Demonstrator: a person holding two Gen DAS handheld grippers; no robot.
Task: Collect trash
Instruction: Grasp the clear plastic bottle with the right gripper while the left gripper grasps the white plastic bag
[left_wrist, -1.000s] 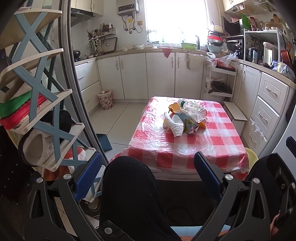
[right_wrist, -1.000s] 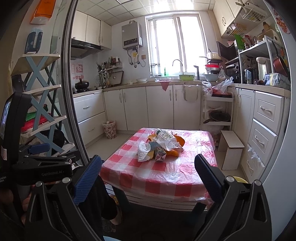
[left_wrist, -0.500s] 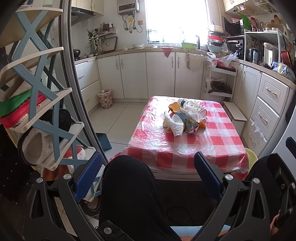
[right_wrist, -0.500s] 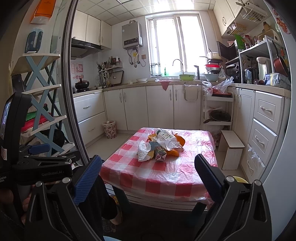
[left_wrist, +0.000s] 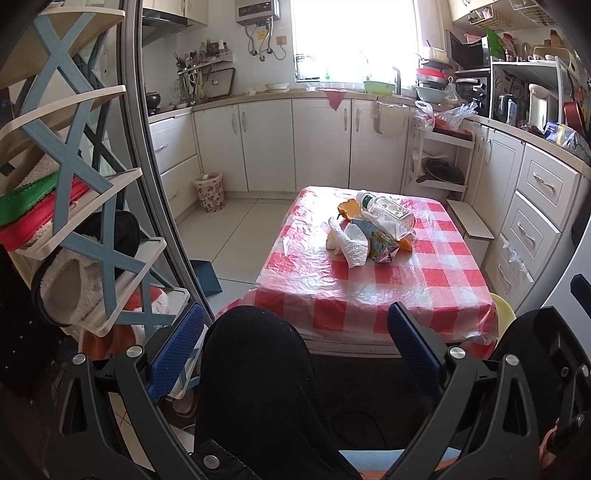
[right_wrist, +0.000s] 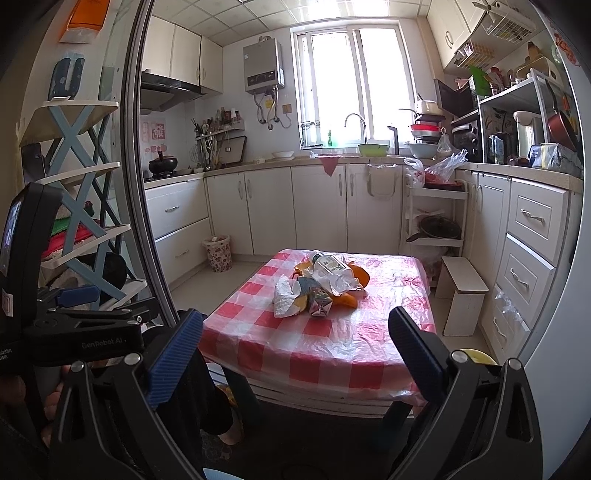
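A heap of trash (left_wrist: 371, 232) lies mid-table on the red-checked cloth (left_wrist: 369, 291): a clear plastic bottle (left_wrist: 386, 216), crumpled white paper (left_wrist: 352, 245), a small carton (left_wrist: 382, 249) and orange peel. The right wrist view shows the same trash heap (right_wrist: 321, 286) with its bottle (right_wrist: 330, 267). My left gripper (left_wrist: 295, 350) is open and empty, well short of the table, above a person's black-clad knee (left_wrist: 255, 369). My right gripper (right_wrist: 293, 356) is also open and empty, higher and farther back. The left gripper's body (right_wrist: 74, 325) shows at that view's left.
A patterned waste bin (left_wrist: 209, 191) stands on the floor by the left cabinets. A shoe rack (left_wrist: 74, 221) and a door frame (left_wrist: 155, 184) crowd the left. A low wooden stool (right_wrist: 463, 295) and drawers (right_wrist: 528, 258) flank the table's right. A yellow stool edge (left_wrist: 504, 312) peeks beyond the table's near right corner.
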